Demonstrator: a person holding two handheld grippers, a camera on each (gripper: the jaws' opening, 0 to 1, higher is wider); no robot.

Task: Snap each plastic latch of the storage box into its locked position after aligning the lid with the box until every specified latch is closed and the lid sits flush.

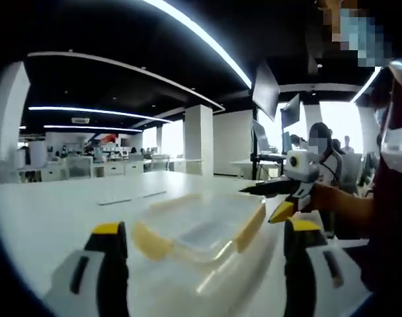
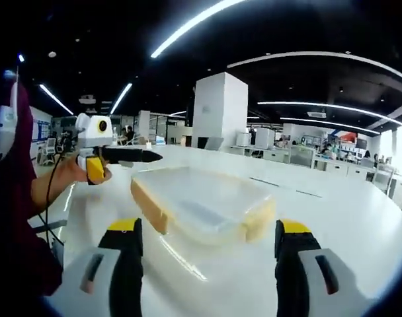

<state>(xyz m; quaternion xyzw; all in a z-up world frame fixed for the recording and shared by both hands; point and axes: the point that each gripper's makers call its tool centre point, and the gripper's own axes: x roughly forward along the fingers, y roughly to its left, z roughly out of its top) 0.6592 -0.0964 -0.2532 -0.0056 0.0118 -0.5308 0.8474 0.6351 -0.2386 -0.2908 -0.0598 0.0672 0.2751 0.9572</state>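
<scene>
A clear plastic storage box (image 1: 201, 221) with its lid on lies on the white table (image 1: 49, 218). Yellow latches (image 1: 150, 241) sit along its sides, and whether they are snapped down is unclear. My left gripper (image 1: 204, 228) is open, one jaw on either side of the box's near end without touching it. From the opposite side the same box (image 2: 201, 198) lies just beyond my right gripper (image 2: 207, 228), which is also open. A hand holds the right gripper (image 1: 280, 191) at the box's right corner. The left gripper (image 2: 121, 155) hovers by the box's far left corner.
Two thin flat strips (image 1: 115, 201) lie on the table behind the box. A monitor stand (image 1: 266, 92) and a white pillar (image 1: 200, 139) stand beyond the table. The person's dark red sleeve (image 2: 16, 198) is close on the left.
</scene>
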